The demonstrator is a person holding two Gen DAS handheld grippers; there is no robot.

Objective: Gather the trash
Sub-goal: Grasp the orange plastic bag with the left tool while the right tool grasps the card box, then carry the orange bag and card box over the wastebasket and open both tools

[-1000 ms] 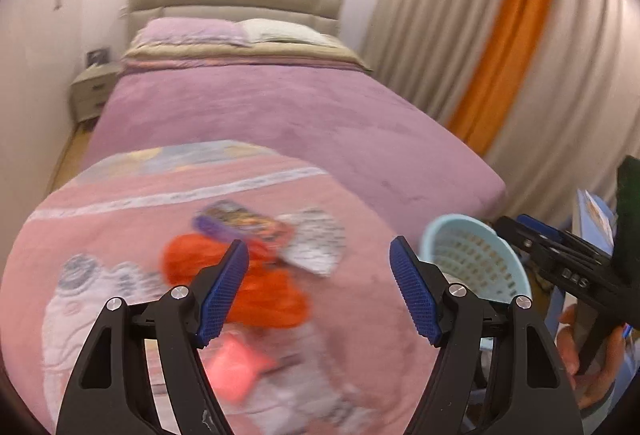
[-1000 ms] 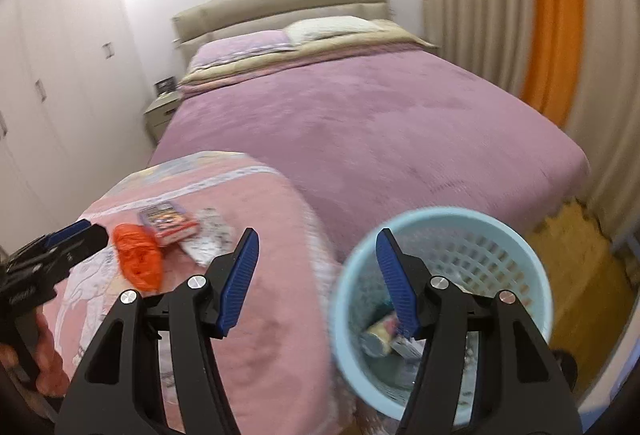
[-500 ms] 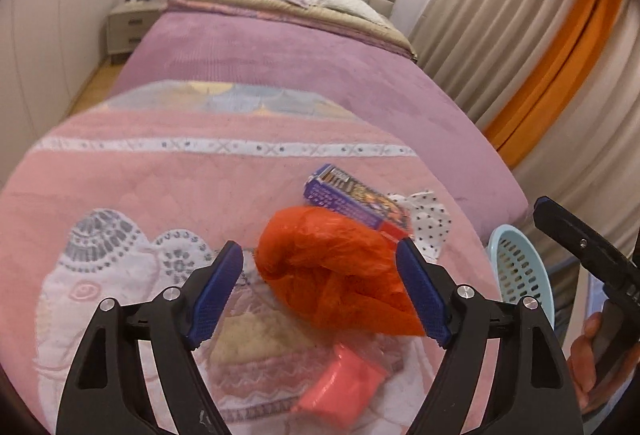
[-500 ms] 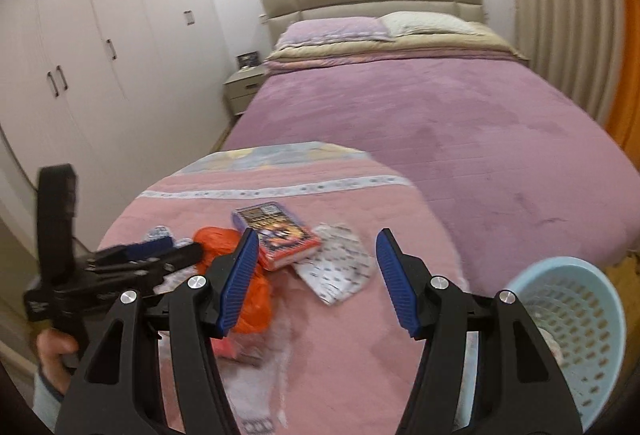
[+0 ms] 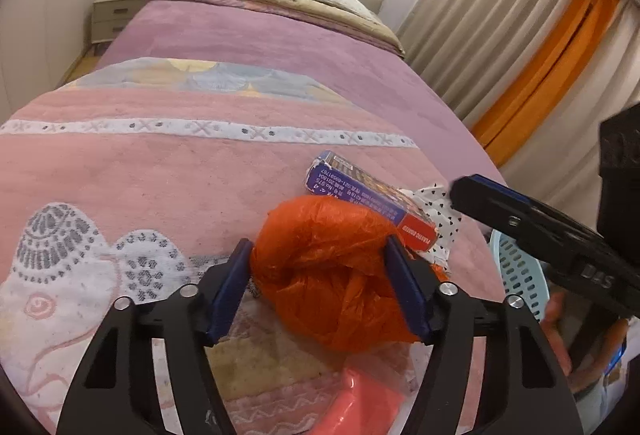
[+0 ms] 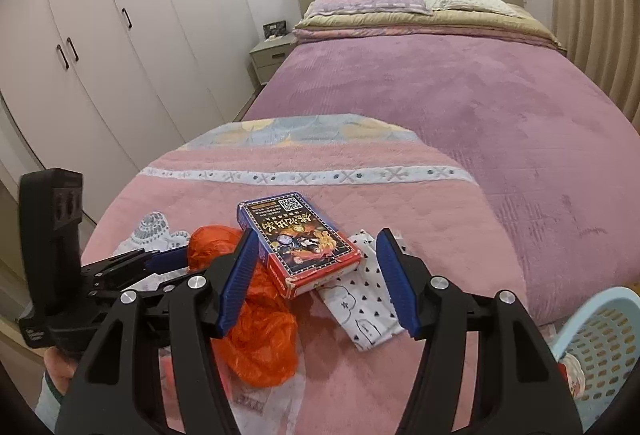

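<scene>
Trash is lying in a small cluster on the pink blanket (image 6: 360, 195) spread over the foot of the bed (image 6: 460, 87): an orange plastic bag (image 5: 332, 275), a card box (image 6: 298, 243) resting partly on it, a dotted white wrapper (image 6: 360, 307) tucked under the box on the far right side, and a pink packet (image 5: 360, 399) nearest the person. Left gripper (image 5: 318, 285) is straddling the orange bag, its blue pads sitting against or just beside the bag's two flanks; the jaws are partway in and the crumpled plastic is filling the whole gap, though I cannot tell from the pictures whether they are already pinching it. Right gripper (image 6: 316, 275) is hanging spread wide, holding nothing, and looking straight along the card box, whose near red end is sitting between the fingers while the rest of it is pointing away and slightly leftward toward the wardrobe side. That box's long axis is running roughly along the right gripper's approach, so its narrow width is the span facing those jaws. Pale blue basket (image 6: 600, 351) is standing beside the bed at the person's right, well apart from the bag, with some trash showing inside. By my reading the bag is the left hand's pick, since it lies directly ahead of that gripper, and the carry to follow is crossing rightward past the box and the right gripper to reach the basket
</scene>
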